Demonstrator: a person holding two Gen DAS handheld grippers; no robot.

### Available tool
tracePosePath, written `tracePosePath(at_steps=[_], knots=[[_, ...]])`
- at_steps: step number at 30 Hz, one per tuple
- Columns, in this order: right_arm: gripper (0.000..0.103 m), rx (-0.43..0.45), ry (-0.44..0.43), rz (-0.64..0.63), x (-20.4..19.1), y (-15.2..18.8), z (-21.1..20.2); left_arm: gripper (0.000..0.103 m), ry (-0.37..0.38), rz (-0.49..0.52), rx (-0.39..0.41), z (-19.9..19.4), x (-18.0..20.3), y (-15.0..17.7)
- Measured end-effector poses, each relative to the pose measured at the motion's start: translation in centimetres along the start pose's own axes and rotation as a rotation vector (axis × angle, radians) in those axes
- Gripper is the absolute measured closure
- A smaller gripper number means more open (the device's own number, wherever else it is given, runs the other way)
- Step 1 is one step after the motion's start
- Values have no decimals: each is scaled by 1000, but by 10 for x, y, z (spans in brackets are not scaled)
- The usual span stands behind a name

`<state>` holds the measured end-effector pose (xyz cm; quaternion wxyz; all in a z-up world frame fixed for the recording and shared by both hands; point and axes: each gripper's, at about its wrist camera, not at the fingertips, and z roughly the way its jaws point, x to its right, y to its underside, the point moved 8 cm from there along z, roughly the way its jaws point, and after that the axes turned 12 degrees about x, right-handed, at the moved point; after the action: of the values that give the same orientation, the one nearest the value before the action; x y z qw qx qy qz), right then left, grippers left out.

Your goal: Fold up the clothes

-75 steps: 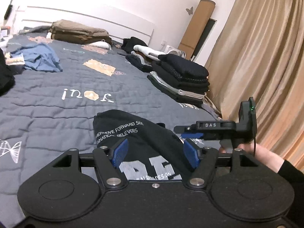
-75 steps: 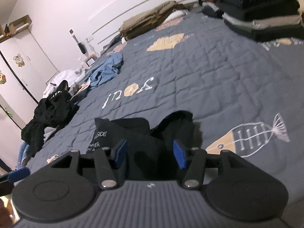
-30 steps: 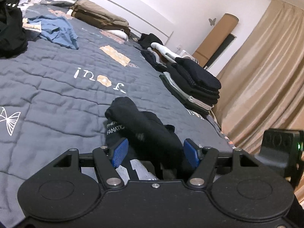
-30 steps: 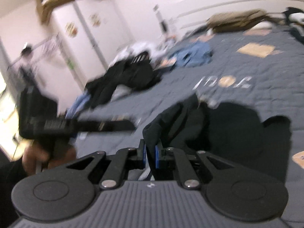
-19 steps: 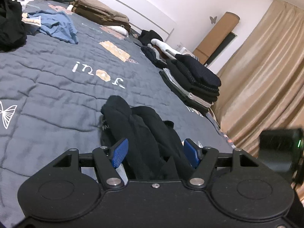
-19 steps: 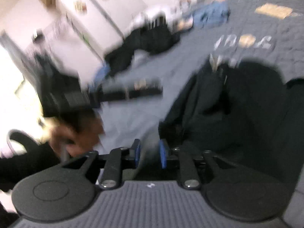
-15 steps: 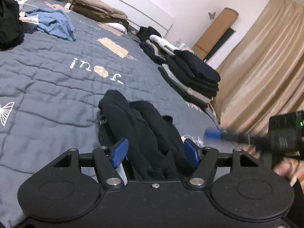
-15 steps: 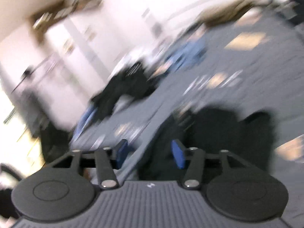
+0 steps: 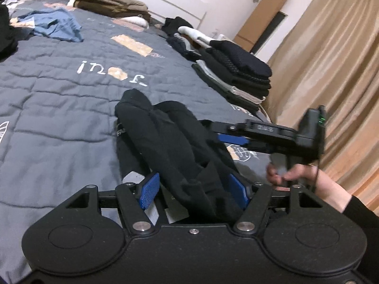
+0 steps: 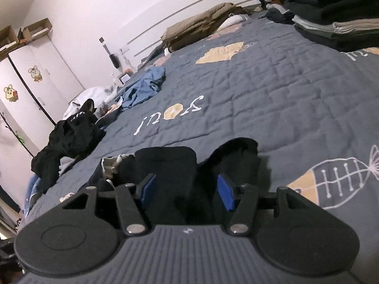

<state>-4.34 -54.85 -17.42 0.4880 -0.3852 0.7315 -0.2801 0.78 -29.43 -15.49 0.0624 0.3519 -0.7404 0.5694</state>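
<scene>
Black shirt [image 9: 165, 142], soft, limp and light, bunched near the bed's [image 9: 59, 99] front edge between wide-open left gripper [image 9: 193, 189] and right gripper [image 10: 186, 189], probably best pinched at hem corners, not mid-bunch.

Left tool [image 9: 193, 190]: black plastic, two round discs, silver screws, blue ribbed pads.
Right tool [image 10: 186, 190]: black arms, grey ribbed housing, blue pads.
Right hand [image 9: 296, 177]: bare skin, black sleeve.
</scene>
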Motion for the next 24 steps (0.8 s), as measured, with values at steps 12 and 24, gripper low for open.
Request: tracePosePath(at_steps=[12, 24], knots=[[95, 10, 32, -49, -7, 8, 19, 39, -7, -12, 8, 1, -1, -3], [91, 100, 140, -151, 9, -23, 0, 39, -9, -17, 7, 0, -3, -3]])
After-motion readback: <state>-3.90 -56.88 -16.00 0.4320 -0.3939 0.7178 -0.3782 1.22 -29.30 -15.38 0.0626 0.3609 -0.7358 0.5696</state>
